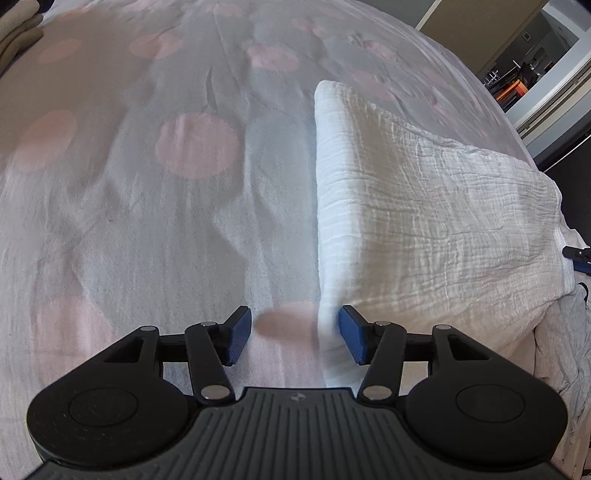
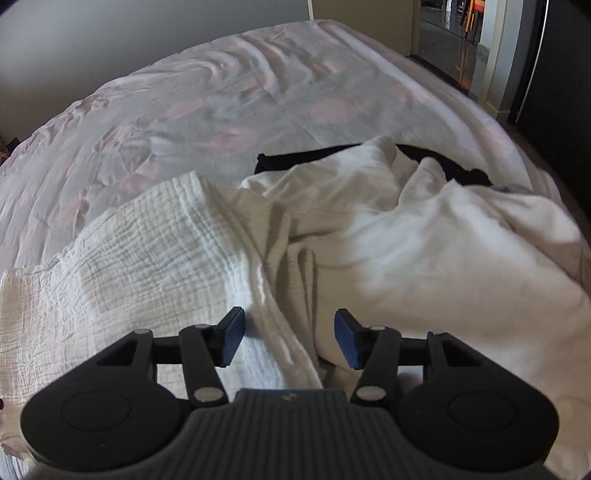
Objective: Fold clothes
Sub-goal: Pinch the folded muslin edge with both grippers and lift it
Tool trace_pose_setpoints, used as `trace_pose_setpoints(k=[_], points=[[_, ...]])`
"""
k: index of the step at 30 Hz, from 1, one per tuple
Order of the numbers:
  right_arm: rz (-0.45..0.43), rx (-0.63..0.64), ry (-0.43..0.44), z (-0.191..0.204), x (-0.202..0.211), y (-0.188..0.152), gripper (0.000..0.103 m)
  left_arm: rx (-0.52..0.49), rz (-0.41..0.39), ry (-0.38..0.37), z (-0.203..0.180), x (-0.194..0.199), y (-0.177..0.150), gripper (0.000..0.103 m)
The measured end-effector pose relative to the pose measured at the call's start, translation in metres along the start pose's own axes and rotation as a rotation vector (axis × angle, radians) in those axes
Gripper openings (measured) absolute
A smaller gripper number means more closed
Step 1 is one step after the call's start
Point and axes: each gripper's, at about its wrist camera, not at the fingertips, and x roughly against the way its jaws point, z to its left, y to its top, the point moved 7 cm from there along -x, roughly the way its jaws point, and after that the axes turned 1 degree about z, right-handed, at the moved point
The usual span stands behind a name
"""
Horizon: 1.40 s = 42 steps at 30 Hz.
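A white crinkled cloth [image 1: 424,206] lies folded flat on the bed, its straight left edge running toward me. My left gripper [image 1: 295,334] is open, its jaws astride the near corner of that edge. In the right wrist view the same crinkled cloth [image 2: 147,258] lies at left. My right gripper [image 2: 288,338] is open over its bunched right edge, where it meets a rumpled smooth white garment [image 2: 424,240]. A black garment [image 2: 280,160] lies behind that.
The bedspread [image 1: 147,166] is pale with pink spots and wrinkled. Beige folded fabric [image 1: 18,29] sits at the far left corner. The bed's right edge [image 1: 546,184] drops to the floor, with a doorway beyond. A dark tool tip [image 1: 578,254] shows at the right.
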Motion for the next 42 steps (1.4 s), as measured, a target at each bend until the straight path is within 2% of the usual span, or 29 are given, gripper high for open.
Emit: trace_pose_setpoints(k=[4, 8, 12, 13, 14, 15, 16, 17, 21, 24, 26, 32, 39, 42], points=[[0.027, -0.101, 0.074, -0.009, -0.021, -0.011, 0.059, -0.01, 0.012, -0.017, -0.005, -0.007, -0.002, 0.051], [0.033, -0.115, 0.092, -0.007, -0.039, -0.015, 0.057, 0.001, 0.011, -0.013, -0.004, -0.014, -0.001, 0.051], [0.037, -0.107, 0.078, 0.002, -0.049, -0.019, 0.04, -0.022, -0.002, 0.009, -0.008, -0.018, 0.0, 0.051], [0.035, -0.114, 0.071, 0.003, -0.05, -0.02, 0.036, -0.032, -0.007, 0.017, -0.01, -0.019, 0.0, 0.047], [0.031, -0.12, 0.068, 0.003, -0.048, -0.02, 0.033, -0.04, -0.012, 0.018, -0.011, -0.018, 0.001, 0.039], [0.026, -0.124, 0.065, 0.004, -0.046, -0.02, 0.026, -0.043, -0.019, 0.006, -0.013, -0.017, 0.001, 0.032], [0.02, -0.116, 0.059, 0.006, -0.042, -0.02, 0.024, -0.045, -0.024, -0.01, -0.015, -0.015, 0.002, 0.014], [0.013, -0.107, 0.054, 0.009, -0.037, -0.019, 0.023, -0.046, -0.025, -0.033, -0.018, -0.013, 0.003, 0.007], [-0.026, -0.084, 0.03, 0.018, -0.009, -0.012, 0.022, -0.119, -0.047, -0.009, -0.029, -0.001, 0.006, 0.004], [-0.058, -0.084, 0.036, 0.029, 0.018, -0.002, 0.021, -0.132, -0.083, -0.02, -0.03, 0.02, 0.014, 0.004], [-0.073, -0.069, 0.038, 0.042, 0.036, 0.005, 0.021, -0.143, -0.111, -0.023, -0.03, 0.036, 0.021, 0.003], [-0.12, -0.055, 0.084, 0.101, 0.081, 0.021, 0.021, -0.199, -0.239, 0.07, -0.001, 0.108, 0.047, 0.003], [-0.088, -0.031, 0.2, 0.211, 0.095, 0.017, 0.021, -0.151, -0.33, 0.187, 0.081, 0.202, 0.073, 0.003], [-0.108, -0.007, 0.287, 0.265, 0.096, 0.014, 0.021, -0.109, -0.38, 0.247, 0.118, 0.24, 0.082, 0.003]])
